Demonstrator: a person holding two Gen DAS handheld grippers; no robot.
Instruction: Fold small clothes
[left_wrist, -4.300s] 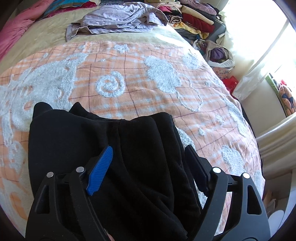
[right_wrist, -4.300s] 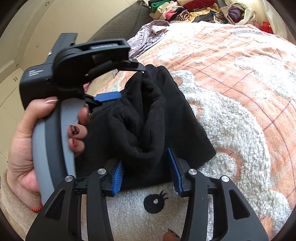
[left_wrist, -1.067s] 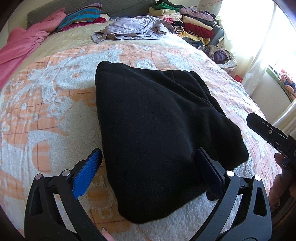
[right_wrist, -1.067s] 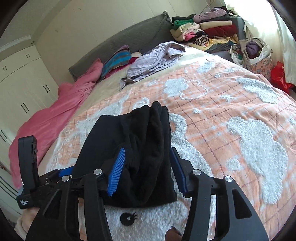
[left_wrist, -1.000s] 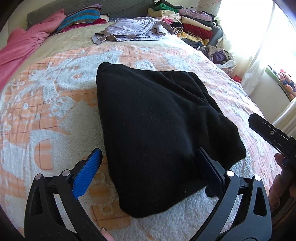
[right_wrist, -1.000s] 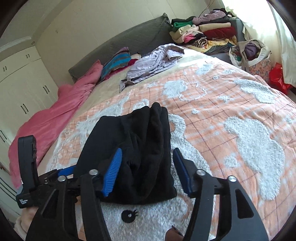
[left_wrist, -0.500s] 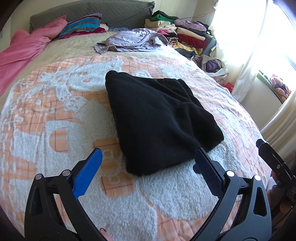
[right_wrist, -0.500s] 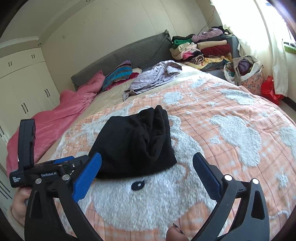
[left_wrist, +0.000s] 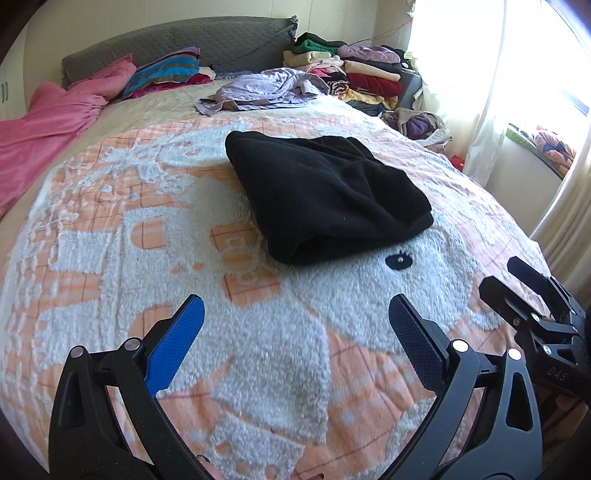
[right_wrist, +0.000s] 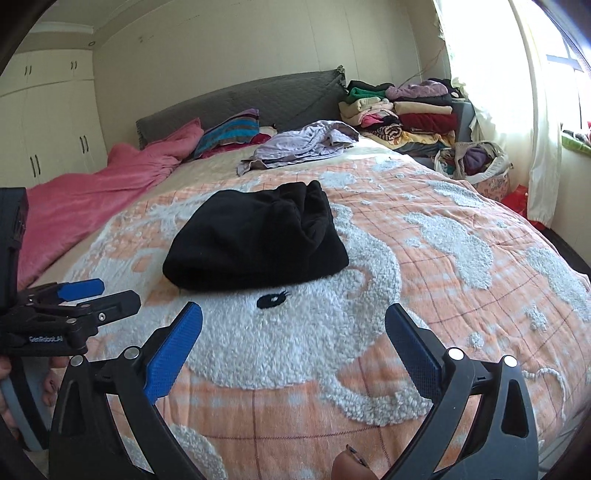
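Claws short of black garment

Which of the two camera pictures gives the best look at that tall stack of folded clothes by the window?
The right wrist view. There the stack of folded clothes stands nearer the middle of the picture, its separate layers easy to tell apart. The left wrist view shows the same stack near the top edge, squashed by the lens, with the window glare beside it.
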